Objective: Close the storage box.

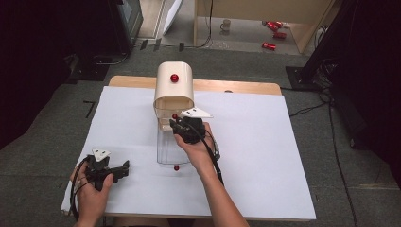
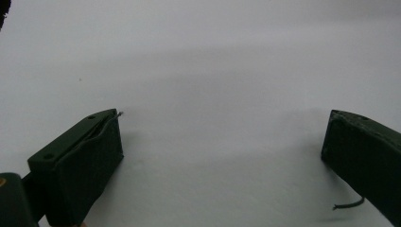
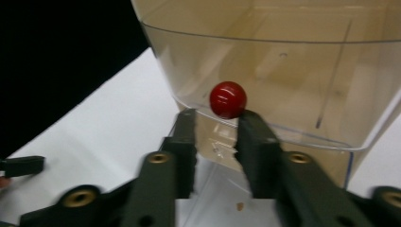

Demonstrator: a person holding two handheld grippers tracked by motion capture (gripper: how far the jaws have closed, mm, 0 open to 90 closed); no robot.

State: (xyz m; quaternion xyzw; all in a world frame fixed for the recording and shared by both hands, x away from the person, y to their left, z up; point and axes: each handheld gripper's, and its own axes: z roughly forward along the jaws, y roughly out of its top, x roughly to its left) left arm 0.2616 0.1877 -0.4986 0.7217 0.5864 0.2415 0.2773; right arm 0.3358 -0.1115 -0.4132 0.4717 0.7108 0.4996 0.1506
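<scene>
White paper covers your counter (image 1: 265, 156), with grey carpet around it and a few red cans lying on the floor at the far side. Starting at the left, your left hand-held gripper (image 1: 124, 167) rests on the near left part of the sheet, jaws spread wide with nothing between them, well apart from the work. Moving to the middle, a clear plastic rectangular container (image 1: 166, 150) stands under a cream, round-topped dispenser (image 1: 174, 85) that carries a red knob on its front. A small glossy red ball (image 3: 228, 99) sits at the container's rim, and your right hand-held gripper (image 3: 216, 124) is just below and nearer than it, reaching from the near right. Its jaws stand slightly apart and press on nothing; the ball lies just beyond their tips, and whether it touches the right tip you cannot tell. Your right hand is by far the nearer one. A second red ball (image 1: 176, 167) lies on the paper just beside the container's near wall. Inside the container no other ball can be made out.
</scene>
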